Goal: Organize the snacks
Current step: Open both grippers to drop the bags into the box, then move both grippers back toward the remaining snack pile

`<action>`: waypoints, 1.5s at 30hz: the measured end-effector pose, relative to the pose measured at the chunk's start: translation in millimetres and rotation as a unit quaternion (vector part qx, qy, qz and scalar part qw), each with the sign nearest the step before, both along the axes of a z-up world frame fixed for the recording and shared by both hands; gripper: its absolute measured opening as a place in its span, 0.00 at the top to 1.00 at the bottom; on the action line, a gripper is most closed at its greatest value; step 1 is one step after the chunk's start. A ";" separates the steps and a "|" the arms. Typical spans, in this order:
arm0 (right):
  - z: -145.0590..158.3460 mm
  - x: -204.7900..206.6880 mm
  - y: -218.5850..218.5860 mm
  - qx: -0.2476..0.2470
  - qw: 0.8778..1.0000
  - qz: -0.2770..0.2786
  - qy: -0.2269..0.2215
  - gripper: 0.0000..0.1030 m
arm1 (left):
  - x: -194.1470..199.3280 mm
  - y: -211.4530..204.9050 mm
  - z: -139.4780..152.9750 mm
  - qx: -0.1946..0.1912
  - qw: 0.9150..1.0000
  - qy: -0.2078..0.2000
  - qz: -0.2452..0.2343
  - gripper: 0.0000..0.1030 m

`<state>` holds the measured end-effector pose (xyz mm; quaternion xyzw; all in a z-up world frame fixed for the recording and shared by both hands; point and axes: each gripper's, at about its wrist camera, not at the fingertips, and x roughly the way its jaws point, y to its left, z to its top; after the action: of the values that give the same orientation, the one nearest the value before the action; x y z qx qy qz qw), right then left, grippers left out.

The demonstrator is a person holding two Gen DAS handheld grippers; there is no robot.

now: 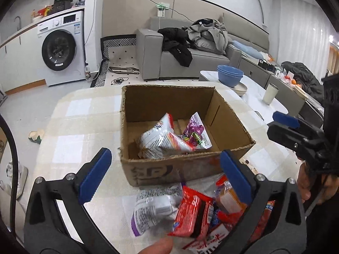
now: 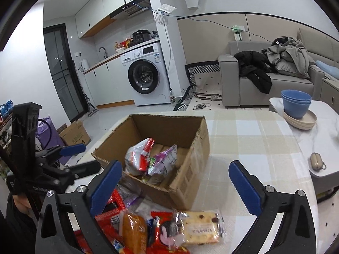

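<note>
Checkered surface (image 2: 243, 139) carries cardboard box (image 1: 169, 169) holding two snack packets (image 1: 167, 139); loose snack pile (image 2: 169, 228) lies just below both spread, empty claws: left claw (image 1: 165, 175), right claw (image 2: 175, 182).

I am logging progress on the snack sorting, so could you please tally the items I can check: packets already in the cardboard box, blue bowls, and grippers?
Snack packets in the cardboard box: 2, a white and red packet and a purple packet
Blue bowls, stacked: 2
Grippers, both open and empty: 2, left gripper and right gripper
Total: 6
</note>
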<state>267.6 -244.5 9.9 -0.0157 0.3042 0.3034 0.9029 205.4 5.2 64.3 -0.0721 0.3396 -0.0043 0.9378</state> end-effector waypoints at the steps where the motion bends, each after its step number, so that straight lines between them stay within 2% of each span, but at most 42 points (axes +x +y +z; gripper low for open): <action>1: -1.3 -2.3 -3.8 -0.001 1.000 -0.003 0.003 0.01 | -6.3 0.9 0.4 0.000 1.000 0.000 0.003 0.01; 10: -18.2 -25.6 -41.5 0.018 0.999 -0.018 0.031 0.01 | -47.2 4.8 3.2 -0.002 1.000 0.002 0.015 0.01; 15: -23.1 -40.1 -47.3 0.025 0.999 -0.012 0.040 0.01 | -65.0 3.6 2.4 -0.005 1.000 0.002 0.020 0.01; 22: -25.5 -62.3 -47.1 0.020 0.999 -0.005 0.041 0.01 | -86.5 -2.0 3.1 -0.005 1.000 0.006 0.016 0.01; 29: -17.2 -80.6 -51.4 0.042 0.998 0.007 0.044 0.01 | -106.8 -4.3 4.7 -0.009 1.000 0.006 0.020 0.01; 35: -9.3 -94.5 -42.0 0.032 0.998 0.031 0.040 0.01 | -122.3 -3.9 3.3 -0.021 0.999 0.007 0.024 0.01; 45: -20.3 -101.2 -20.7 0.006 0.996 0.067 0.051 0.01 | -141.0 -4.6 -12.7 -0.030 0.999 0.020 0.027 0.01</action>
<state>166.3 -265.2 -10.4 -0.0148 0.3459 0.3653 0.8641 64.4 0.6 51.5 -0.1093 0.3560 0.0120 0.9280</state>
